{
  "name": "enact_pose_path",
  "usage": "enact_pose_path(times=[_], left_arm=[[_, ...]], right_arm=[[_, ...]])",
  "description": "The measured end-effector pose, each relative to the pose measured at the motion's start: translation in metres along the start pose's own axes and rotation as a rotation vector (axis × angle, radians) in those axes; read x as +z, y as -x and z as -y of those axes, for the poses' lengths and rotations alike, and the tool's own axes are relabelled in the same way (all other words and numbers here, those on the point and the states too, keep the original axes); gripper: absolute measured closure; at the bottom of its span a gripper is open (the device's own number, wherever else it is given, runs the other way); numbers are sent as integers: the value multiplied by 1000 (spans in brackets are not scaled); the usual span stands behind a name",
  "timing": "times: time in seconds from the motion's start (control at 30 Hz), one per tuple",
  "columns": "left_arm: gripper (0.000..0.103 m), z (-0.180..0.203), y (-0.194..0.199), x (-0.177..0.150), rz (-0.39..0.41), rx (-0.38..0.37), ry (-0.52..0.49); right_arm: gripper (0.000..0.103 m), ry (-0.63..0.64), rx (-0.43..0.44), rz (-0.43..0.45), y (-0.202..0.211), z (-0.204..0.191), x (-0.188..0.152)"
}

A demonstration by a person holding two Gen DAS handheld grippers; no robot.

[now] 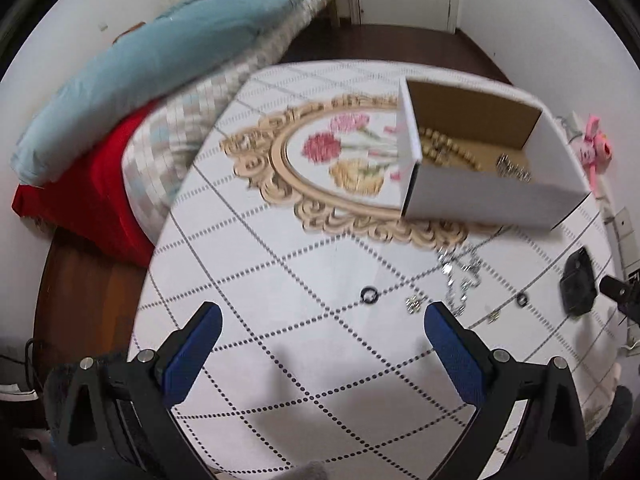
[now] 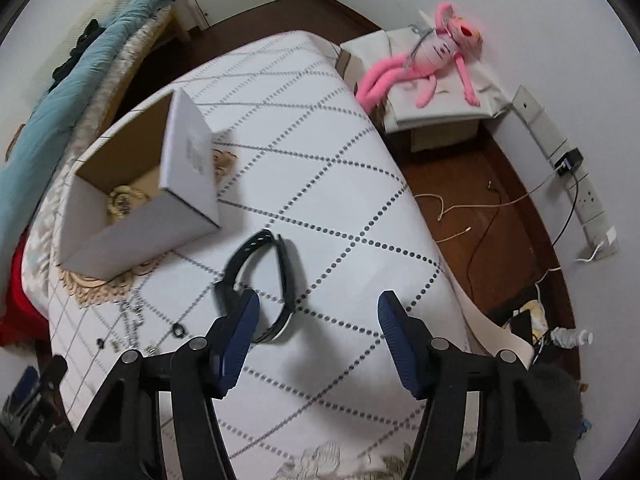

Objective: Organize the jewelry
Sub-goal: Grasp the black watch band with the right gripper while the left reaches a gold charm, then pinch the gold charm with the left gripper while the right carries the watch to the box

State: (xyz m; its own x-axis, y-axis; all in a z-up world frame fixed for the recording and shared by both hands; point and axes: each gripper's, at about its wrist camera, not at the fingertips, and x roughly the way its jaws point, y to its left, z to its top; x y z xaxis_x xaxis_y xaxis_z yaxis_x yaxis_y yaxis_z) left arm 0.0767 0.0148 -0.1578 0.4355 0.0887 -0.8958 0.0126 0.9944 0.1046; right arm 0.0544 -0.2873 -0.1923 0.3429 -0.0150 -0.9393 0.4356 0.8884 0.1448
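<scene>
Right gripper [image 2: 318,308] beside wristband [image 2: 264,280]

The bench [image 1: 280,360] is viewed obliquely from close above by both wrist cameras. The open box [image 1: 480,192] and black band [image 2: 276,280] are shared.

No text can be read anywhere. The white box [image 2: 188,148] carries a faint grey print on its side, at ten o'clock in the right wrist view. It is too blurred to make out.

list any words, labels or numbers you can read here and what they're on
None can be read.
White box: a grey printed patch on its side wall, too blurred to read.
Black wristband: no marking visible.
Tablecloth: only a flower and dotted-line pattern, no text.
</scene>
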Motion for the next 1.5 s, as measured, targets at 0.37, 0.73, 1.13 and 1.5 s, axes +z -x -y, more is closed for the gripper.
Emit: enact_pose_path(times=[0.37,0.73,1.13,1.5], left_arm=[[7,13,-21,-9,-63,-112,-31],[22,18,-27,-13,-90,-199,-23],[77,40,-41,-6,-80,-177,-87],[97,43,-41,-2,-56,-187,-96]], right_arm=[[80,120,-19,-4,-26,-33,-5],[95,141,50,-6,-22,-45,-19],[95,129,50,-6,-22,-44,-26],[95,125,50,-4,-21,-42,-27]])
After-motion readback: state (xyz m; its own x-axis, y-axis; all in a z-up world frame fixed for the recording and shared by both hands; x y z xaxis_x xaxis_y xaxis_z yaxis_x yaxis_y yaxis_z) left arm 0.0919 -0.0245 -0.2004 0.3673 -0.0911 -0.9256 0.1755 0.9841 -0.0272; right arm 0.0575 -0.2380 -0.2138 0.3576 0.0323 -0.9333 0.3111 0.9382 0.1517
